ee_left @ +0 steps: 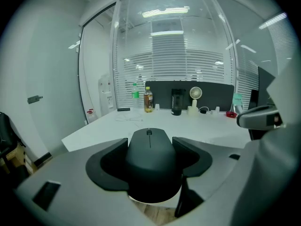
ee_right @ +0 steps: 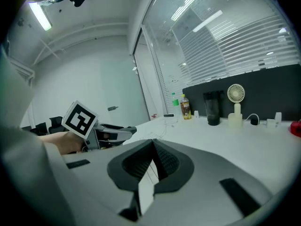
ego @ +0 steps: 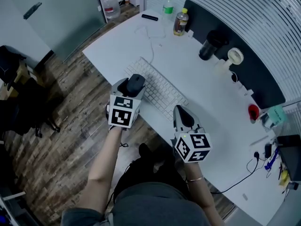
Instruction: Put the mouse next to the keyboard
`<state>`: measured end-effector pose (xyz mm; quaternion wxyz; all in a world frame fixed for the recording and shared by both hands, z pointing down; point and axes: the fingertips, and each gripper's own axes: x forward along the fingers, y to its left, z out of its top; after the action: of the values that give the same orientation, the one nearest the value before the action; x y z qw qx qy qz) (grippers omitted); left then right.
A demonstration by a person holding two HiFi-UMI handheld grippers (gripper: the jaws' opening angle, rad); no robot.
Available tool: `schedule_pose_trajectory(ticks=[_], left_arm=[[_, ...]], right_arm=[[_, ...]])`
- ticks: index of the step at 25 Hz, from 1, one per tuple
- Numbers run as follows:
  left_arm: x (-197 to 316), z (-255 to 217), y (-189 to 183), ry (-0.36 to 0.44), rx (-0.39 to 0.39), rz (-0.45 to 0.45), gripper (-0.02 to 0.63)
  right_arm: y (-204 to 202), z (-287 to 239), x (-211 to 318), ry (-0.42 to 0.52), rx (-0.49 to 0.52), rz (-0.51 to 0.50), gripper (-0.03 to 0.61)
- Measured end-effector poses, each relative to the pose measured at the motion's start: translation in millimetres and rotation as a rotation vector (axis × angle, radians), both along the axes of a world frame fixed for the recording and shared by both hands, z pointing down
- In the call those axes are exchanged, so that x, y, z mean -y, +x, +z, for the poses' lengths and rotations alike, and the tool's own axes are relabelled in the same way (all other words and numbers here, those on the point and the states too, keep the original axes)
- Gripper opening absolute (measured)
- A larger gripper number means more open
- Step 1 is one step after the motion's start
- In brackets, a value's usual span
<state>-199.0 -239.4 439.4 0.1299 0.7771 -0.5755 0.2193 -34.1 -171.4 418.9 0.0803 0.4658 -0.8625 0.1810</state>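
A black mouse (ego: 136, 83) (ee_left: 151, 161) sits clamped between the jaws of my left gripper (ego: 134, 85) (ee_left: 151, 154), held in the air over the near left end of the white keyboard (ego: 156, 86). The keyboard lies along the front edge of the white desk (ego: 211, 102). My right gripper (ego: 183, 117) (ee_right: 151, 166) hovers at the keyboard's right end near the desk edge, its jaws closed together with nothing between them. In the right gripper view the left gripper (ee_right: 106, 134) shows at the left.
At the back of the desk stand a green-capped bottle (ego: 168, 4), a yellow-capped bottle (ego: 180, 22), a black tumbler (ego: 209, 44) and a small white fan (ego: 234, 57). A thin cable (ego: 149, 41) runs from the keyboard. A red object (ego: 253, 111) and clutter lie at the right.
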Motion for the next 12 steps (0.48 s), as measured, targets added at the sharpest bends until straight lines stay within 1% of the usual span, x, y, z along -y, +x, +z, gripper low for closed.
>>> schedule_pose_trajectory(ticks=[12], left_arm=[[-28,5,106,-0.022,0.007,0.066,0.306]], right_arm=[[112,1,-33,-0.01,0.014,0.112,0.005]])
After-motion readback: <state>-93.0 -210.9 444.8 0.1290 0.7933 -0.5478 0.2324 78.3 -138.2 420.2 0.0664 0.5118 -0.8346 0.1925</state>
